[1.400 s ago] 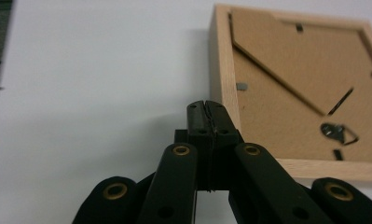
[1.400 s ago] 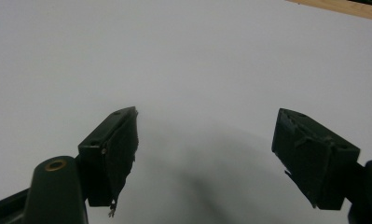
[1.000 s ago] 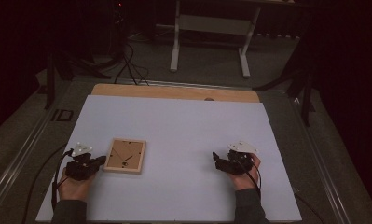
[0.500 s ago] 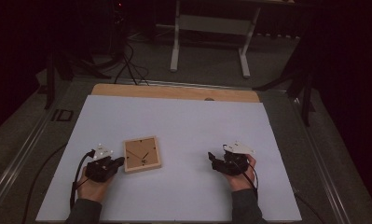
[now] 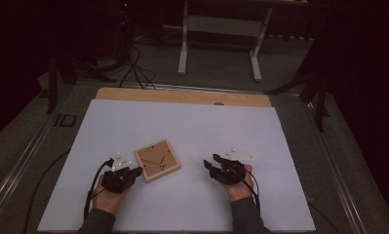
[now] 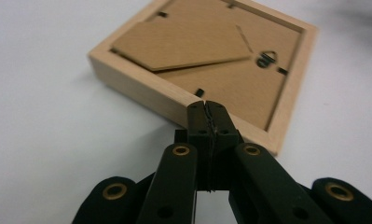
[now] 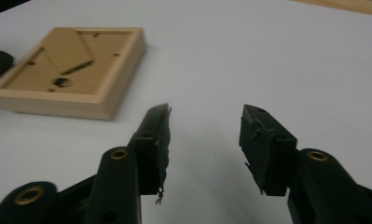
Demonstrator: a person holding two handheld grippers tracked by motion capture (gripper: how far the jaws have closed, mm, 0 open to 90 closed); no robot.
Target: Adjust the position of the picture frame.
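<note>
Square light-wood picture frame (image 5: 157, 160), lying back-side up on the white table sheet (image 5: 192, 131), brown backing board with its stand flap and small metal hanger facing up, sits left of centre near my edge of the table, turned a little askew. My left gripper (image 5: 135, 171) is closed tight, jaws pressed flat together with nothing between them, and the closed tip sits right at the frame's near corner; in the left gripper view (image 6: 206, 108) the tip meets the corner edge, touching or as good as touching, can't tell which. My left hand (image 5: 109, 192) is wrapped round the gripper body, cable looping off behind it. My right gripper (image 5: 210, 165) sits well apart from the frame on the right side of it, pointing roughly toward it, low over the sheet; its jaws have just been closing and now stand part-way apart with nothing but bare sheet between them, as the right gripper view (image 7: 204, 123) shows. In that same view the frame (image 7: 74, 70) lies off to the upper left, well clear of the jaws. My right hand (image 5: 238, 183) holds its gripper from behind.
</note>
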